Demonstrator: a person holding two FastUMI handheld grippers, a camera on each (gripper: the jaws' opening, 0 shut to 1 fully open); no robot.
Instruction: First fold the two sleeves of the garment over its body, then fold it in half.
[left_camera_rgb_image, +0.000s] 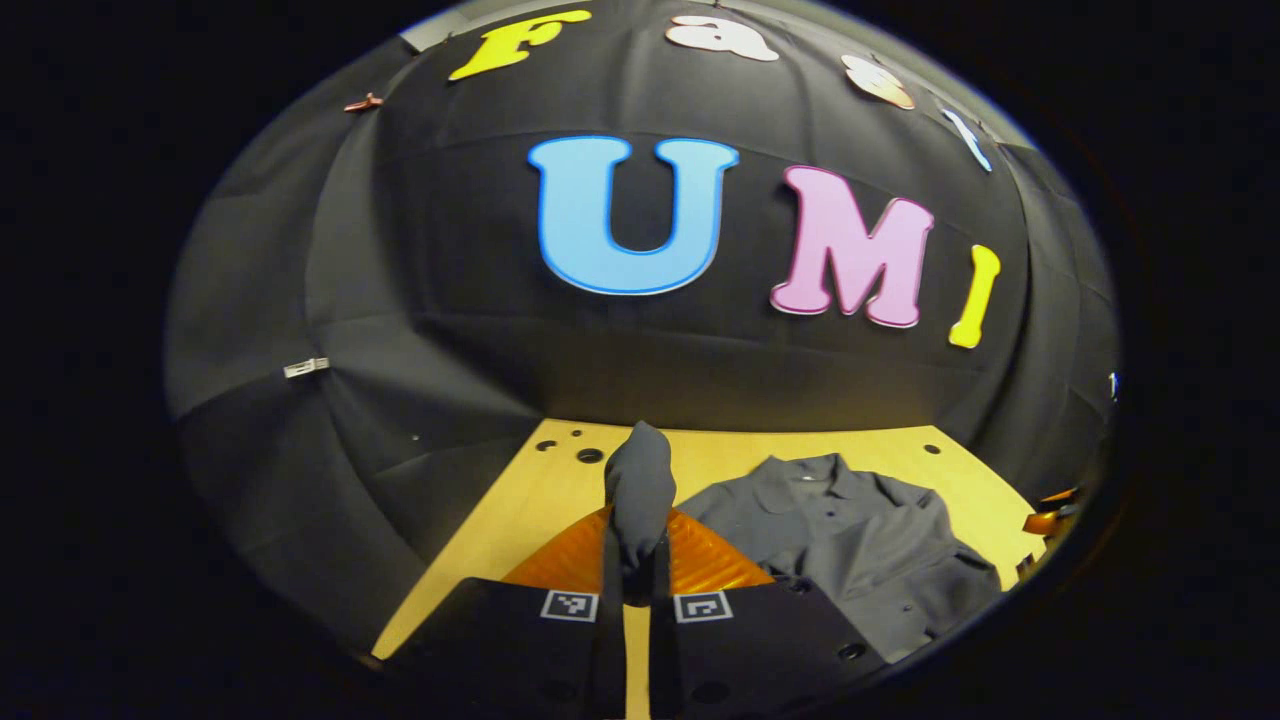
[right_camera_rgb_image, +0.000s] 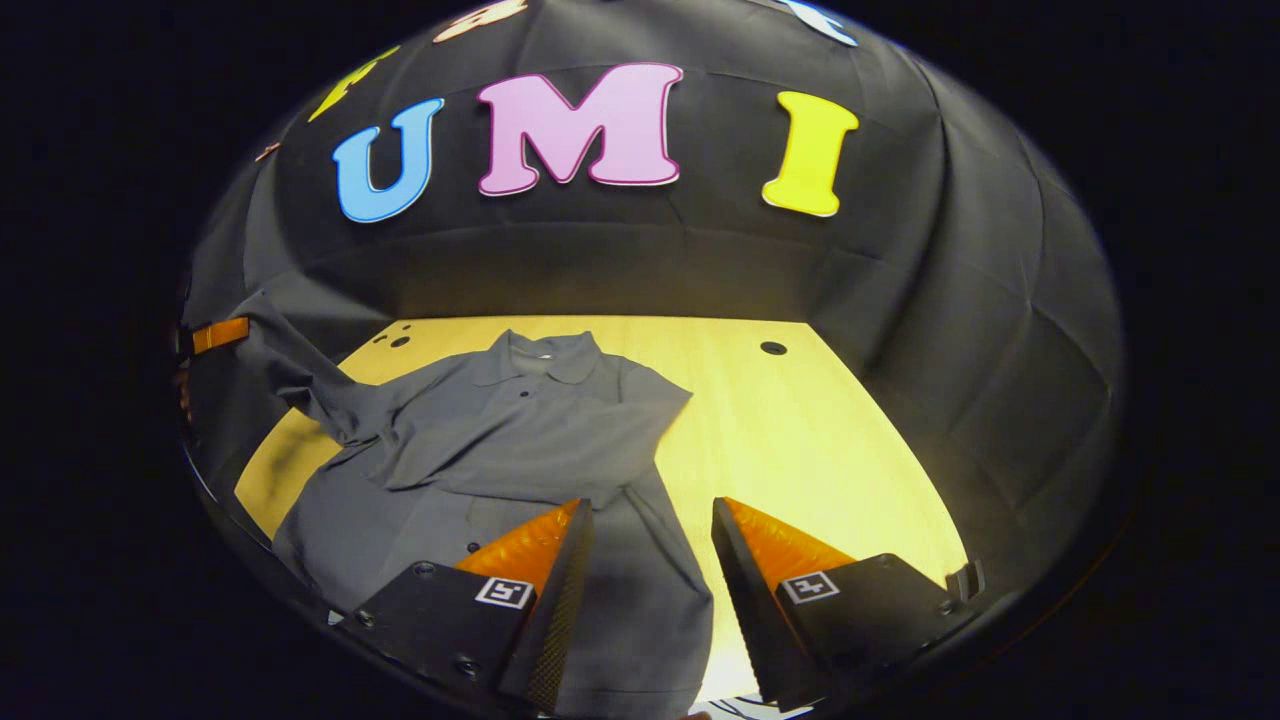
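Left tool (left_camera_rgb_image: 636, 560): clamped on one raised sleeve (left_camera_rgb_image: 640, 490).
Right tool (right_camera_rgb_image: 650, 540): wide, above shirt (right_camera_rgb_image: 520, 440); second sleeve (right_camera_rgb_image: 560, 440) folded across.
Counter (right_camera_rgb_image: 800, 430): one.

I see a plain dark grey shirt (right_camera_rgb_image: 520, 440) with small dark buttons, its sleeve (left_camera_rgb_image: 640, 490) the same grey. The table (right_camera_rgb_image: 800, 440) under it is pale yellow wood with a few dark round holes. The wall (right_camera_rgb_image: 950, 300) is black cloth. Each gripper body carries a small black-and-white square marker (right_camera_rgb_image: 504, 592).
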